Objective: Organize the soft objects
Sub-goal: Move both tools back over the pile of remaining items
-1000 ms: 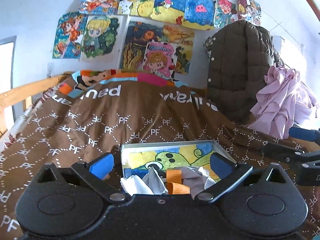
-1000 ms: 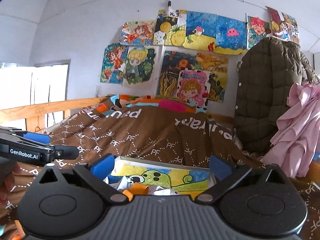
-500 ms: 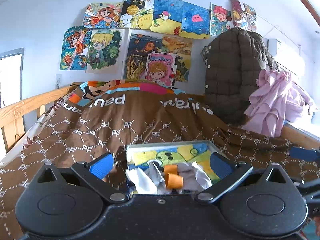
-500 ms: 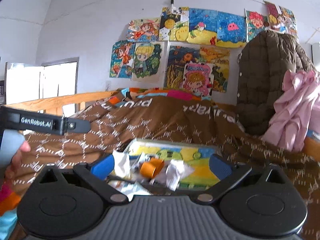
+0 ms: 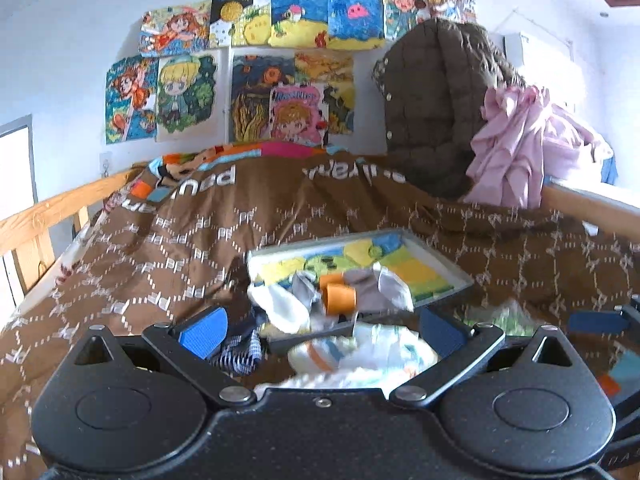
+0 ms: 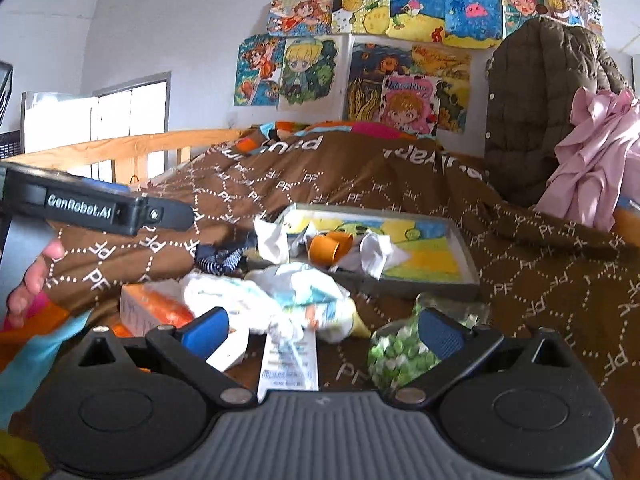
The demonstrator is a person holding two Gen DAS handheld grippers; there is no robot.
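A shallow tray with a cartoon picture (image 5: 436,258) (image 6: 460,240) lies on the brown bed cover. On its near edge sit white and grey socks (image 5: 280,304) (image 6: 372,250) with orange cuffs (image 5: 340,296) (image 6: 330,246). A white patterned bundle (image 5: 360,354) (image 6: 280,292) lies in front of the tray, a blue checked cloth (image 5: 240,350) (image 6: 220,258) to its left. My left gripper (image 5: 320,330) is open and empty over the bundle. My right gripper (image 6: 320,328) is open and empty above the bundle and a green-white bag (image 6: 396,350).
An orange and white box (image 6: 156,312) lies left of the bundle. A brown quilted jacket (image 5: 436,108) and pink garment (image 5: 520,148) hang at the back right. Wooden bed rails (image 5: 40,216) (image 6: 120,148) run along the left. Drawings cover the wall.
Both grippers have pulled back and risen from the tray. The white bundle, checked cloth, orange box and green bag have come into view in front of the tray.
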